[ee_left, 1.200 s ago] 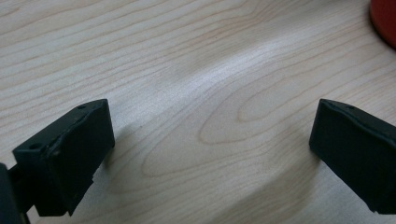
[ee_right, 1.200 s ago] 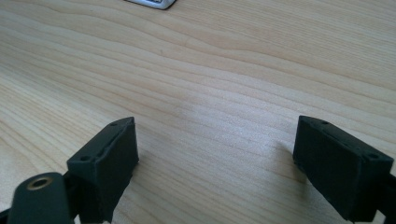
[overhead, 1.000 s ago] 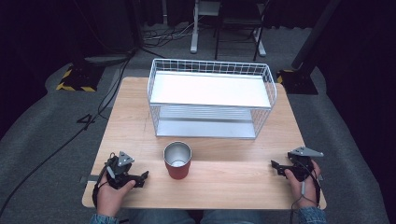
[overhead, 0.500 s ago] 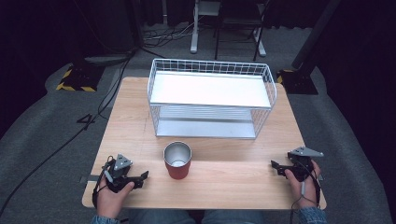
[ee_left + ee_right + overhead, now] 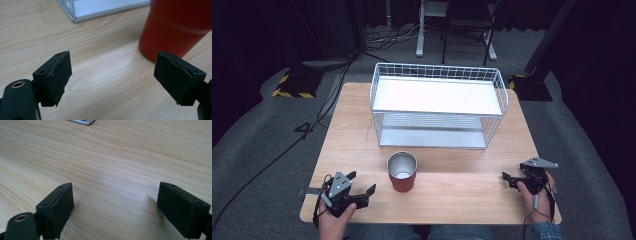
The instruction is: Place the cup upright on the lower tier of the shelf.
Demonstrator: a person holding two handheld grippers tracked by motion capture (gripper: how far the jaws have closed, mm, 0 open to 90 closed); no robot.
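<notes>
Red tumbler (image 5: 402,172) with a steel lining, upright near the front middle of the surface (image 5: 352,130); long axis vertical, open mouth pointing straight up; standing alone, touched by nothing. Just behind it, apart from it, a white wire rack (image 5: 437,72) with two shelves. To its left, near but not touching, the left tool (image 5: 361,182), released, jaws spread wide with bare wood between them, aimed toward the tumbler's base. Well apart at the right edge, the right tool (image 5: 508,179), likewise released, over bare wood.
</notes>
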